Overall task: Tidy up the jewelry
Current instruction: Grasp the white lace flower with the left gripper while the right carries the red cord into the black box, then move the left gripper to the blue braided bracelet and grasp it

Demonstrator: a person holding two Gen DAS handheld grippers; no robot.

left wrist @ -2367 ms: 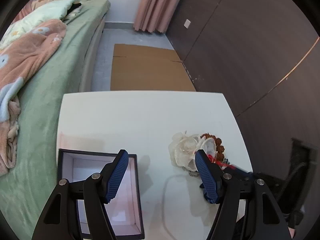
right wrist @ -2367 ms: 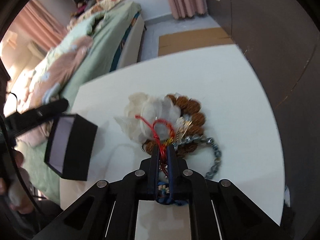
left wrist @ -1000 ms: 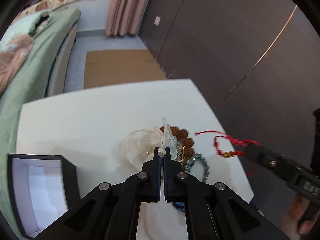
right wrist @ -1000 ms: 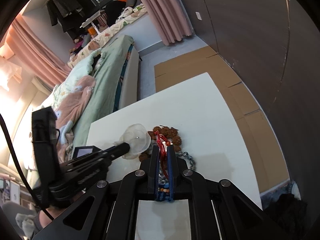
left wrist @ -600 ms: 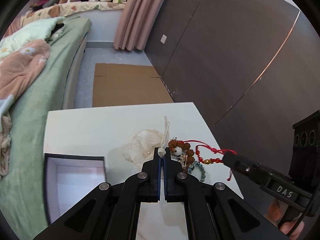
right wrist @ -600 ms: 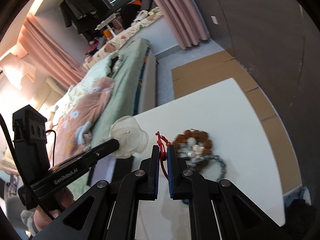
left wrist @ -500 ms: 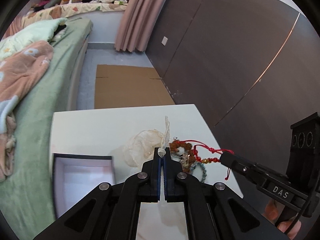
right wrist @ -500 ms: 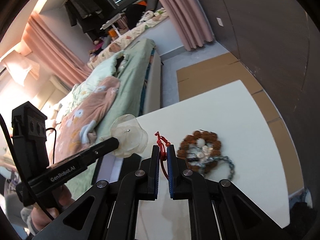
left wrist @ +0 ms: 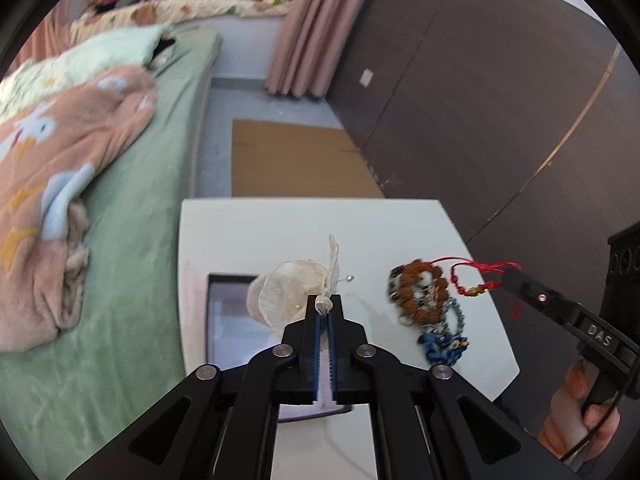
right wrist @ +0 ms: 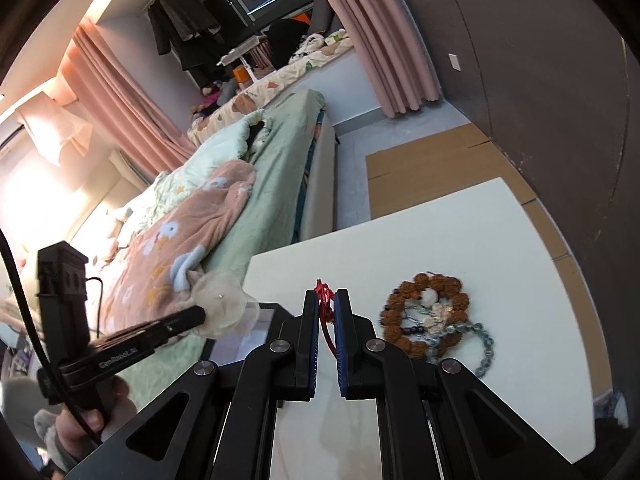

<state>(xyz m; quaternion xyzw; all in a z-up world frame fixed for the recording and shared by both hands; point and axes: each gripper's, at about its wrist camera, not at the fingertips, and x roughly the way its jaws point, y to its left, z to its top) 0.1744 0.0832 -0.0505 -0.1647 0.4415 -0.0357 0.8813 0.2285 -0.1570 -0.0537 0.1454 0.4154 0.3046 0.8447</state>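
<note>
Sheer organza pouch [left wrist: 286, 294] — gathered neck pinched by left hand-held gripper [left wrist: 324, 307].

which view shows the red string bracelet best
The left wrist view: the red string bracelet hangs in full from the right gripper. The right wrist view shows only a red bunch pinched between the fingers.

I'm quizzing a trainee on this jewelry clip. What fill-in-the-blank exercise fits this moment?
1. The left claw pinches a sheer white ____.
2. The right claw grips a ____ cord bracelet.
3. The brown bead bracelet lies on the white ____.
4. The open box sits toward the ____ side of the table.

Missing words: pouch; red; table; bed
</note>
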